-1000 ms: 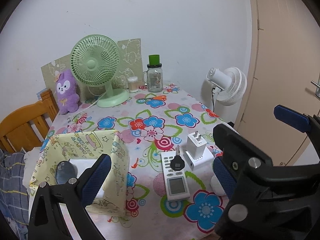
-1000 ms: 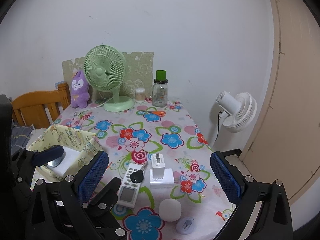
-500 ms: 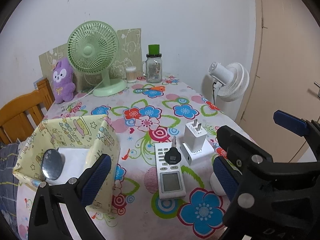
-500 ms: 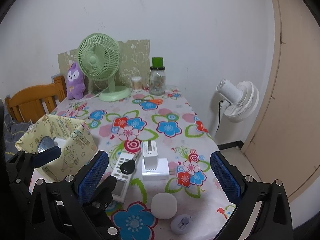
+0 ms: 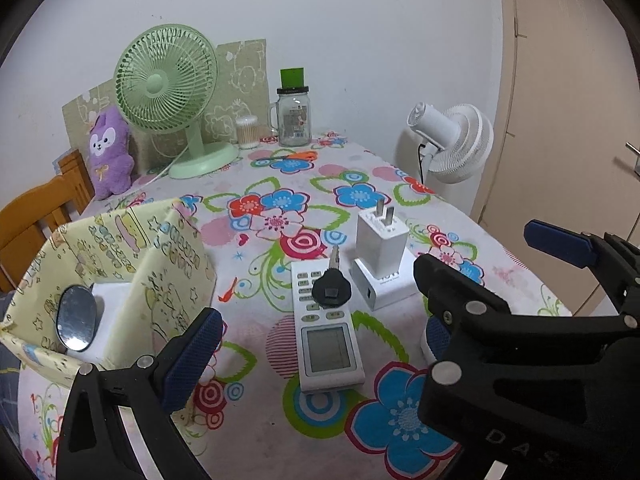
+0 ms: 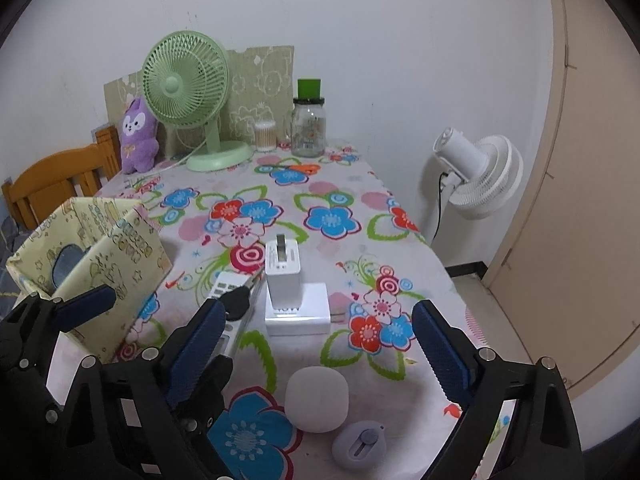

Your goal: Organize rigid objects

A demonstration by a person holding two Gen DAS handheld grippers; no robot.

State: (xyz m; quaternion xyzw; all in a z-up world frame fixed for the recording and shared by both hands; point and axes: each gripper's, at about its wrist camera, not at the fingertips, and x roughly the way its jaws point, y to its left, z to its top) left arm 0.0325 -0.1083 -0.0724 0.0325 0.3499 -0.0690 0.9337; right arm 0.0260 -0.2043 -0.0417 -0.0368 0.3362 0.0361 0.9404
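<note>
My left tongs (image 5: 316, 344): matte black plastic frame, angular arms, round silver screw heads at joints. Finger pads (image 5: 192, 354) dark blue, fine mesh-like grip texture, slim rectangular shape. My right tongs (image 6: 316, 354): same black frame, same blue textured pads (image 6: 440, 352), silver screws along each arm. Right tongs seen from left camera: raised white letters "D A S" on black body, big silver rivets, one blue pad edge-on. No sleeve or hand in view.

Soft, even indoor light, faint shadows under objects, both views sharp, strong fisheye bending with black corners, mild glare on the round silver mirror (image 5: 77, 323)
</note>
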